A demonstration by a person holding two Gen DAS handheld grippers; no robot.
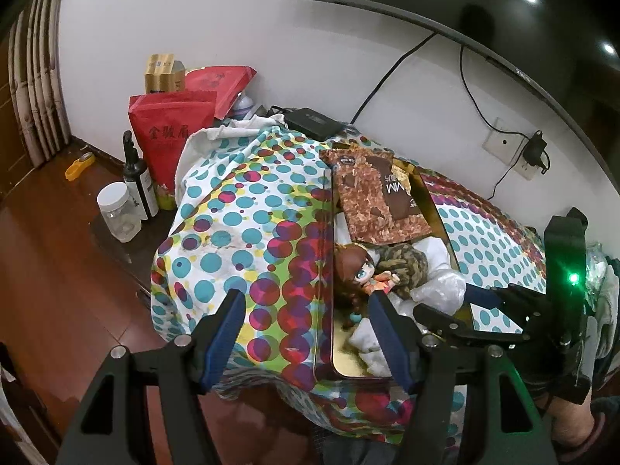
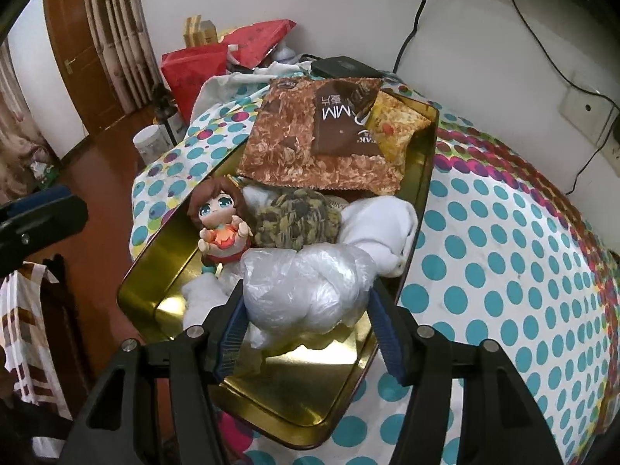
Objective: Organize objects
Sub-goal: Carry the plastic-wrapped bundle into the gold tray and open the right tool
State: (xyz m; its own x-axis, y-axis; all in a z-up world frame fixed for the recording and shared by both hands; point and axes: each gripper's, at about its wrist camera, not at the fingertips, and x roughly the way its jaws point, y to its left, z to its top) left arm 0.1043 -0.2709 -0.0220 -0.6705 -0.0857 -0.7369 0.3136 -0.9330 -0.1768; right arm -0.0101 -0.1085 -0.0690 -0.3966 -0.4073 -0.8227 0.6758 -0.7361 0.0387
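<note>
A gold tin box [image 2: 147, 290] sits on a table under a dotted cloth [image 2: 503, 271]. In it lie a brown snack packet [image 2: 310, 143], a yellow snack packet [image 2: 395, 131], a small doll [image 2: 221, 217], a camouflage cloth bundle [image 2: 298, 221], a white cloth [image 2: 383, 224] and a crumpled clear plastic bag [image 2: 310, 290]. My right gripper [image 2: 306, 317] is open, its blue pads on either side of the plastic bag over the box. My left gripper [image 1: 306, 321] is open and empty, above the box's left wall [image 1: 323, 271]; the doll [image 1: 356, 271] lies just beyond it.
Left of the table stand red tea bags [image 1: 170, 131], a gold carton [image 1: 162, 73], a dark spray bottle [image 1: 137, 178] and a clear jar [image 1: 118, 211] on a low wooden stand. A black device [image 1: 312, 122] lies at the table's back. Cables hang to a wall socket [image 1: 507, 147].
</note>
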